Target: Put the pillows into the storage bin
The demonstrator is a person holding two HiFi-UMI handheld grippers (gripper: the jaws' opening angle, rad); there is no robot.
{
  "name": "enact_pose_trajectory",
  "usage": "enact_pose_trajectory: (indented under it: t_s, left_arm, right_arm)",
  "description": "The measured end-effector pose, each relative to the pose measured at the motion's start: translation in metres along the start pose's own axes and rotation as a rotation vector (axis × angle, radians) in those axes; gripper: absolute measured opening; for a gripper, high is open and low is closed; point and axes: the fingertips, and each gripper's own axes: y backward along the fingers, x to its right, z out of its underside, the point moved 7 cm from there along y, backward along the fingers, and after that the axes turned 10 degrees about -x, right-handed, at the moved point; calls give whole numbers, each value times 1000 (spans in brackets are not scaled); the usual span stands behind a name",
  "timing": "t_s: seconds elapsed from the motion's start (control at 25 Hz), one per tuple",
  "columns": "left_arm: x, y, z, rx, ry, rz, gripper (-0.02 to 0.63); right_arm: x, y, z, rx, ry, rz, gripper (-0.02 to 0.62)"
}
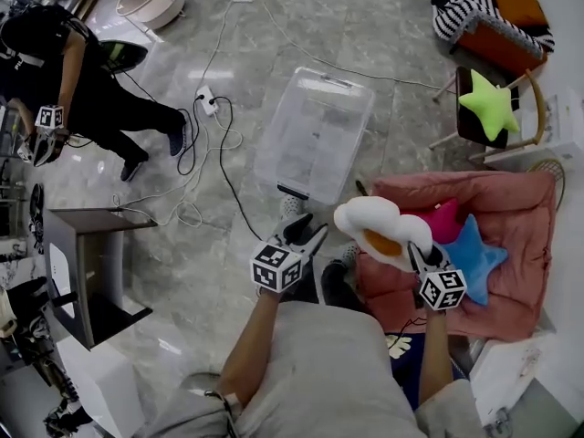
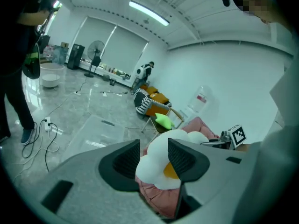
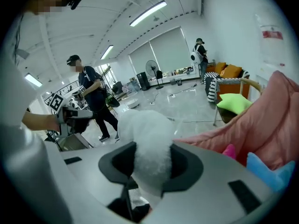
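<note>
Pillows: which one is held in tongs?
The white fried-egg pillow, clamped in the right tongs. The blue star and magenta pillow lie on the pink cushion; the green star sits on a chair.

Left claw (image 2: 154, 154) at bottom centre, jaws apart with nothing gripped, white fried-egg pillow (image 2: 152, 174) seen beyond the gap, clear storage bin (image 2: 93, 132) on the floor (image 2: 70, 104) at left, green star pillow (image 2: 163, 120) on a chair (image 2: 176, 113) mid-frame

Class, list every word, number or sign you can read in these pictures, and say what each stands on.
Nothing here reads as text.
Wall sign: red and white, too blurred to read.
Storage bin: faint label, too small to read.
Marker cube: black-and-white square pattern only, no letters.
</note>
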Motion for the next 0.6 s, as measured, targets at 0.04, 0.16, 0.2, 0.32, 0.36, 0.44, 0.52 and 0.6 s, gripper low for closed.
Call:
enact_pose_trajectory:
  t_s: [0.04, 0.16, 0.2, 0.32, 0.36, 0.44, 0.52, 0.6]
  left_arm:
    - [-11, 0, -1, 4, 15, 1, 187]
    - [-48, -1, -5, 15, 73, 5, 187]
    - [-61, -2, -9, 23, 96, 5, 187]
    - [-97, 2, -23, 39, 124, 4, 187]
    - [-110, 4, -28, 37, 120, 5, 187]
    - [-137, 9, -38, 28, 116, 8, 187]
    - [-165, 12, -46, 22, 118, 9, 187]
    - [-194, 14, -53, 24, 128, 10, 187]
  right_arm:
    - [-10, -10, -8, -6, 4, -9, 138]
    - [-37, -42, -34, -32, 31, -34, 138]
    - [-45, -54, -43, -40, 45, -43, 138]
    - [-71, -94, -70, -75, 99, -71, 140]
    - [-81, -108, -79, -89, 116, -82, 140]
    - [-102, -140, -98, -116, 153, -108, 141]
    - [-123, -172, -116, -140, 190, -128, 141]
    - [-140, -207, -131, -168, 227, -141, 143]
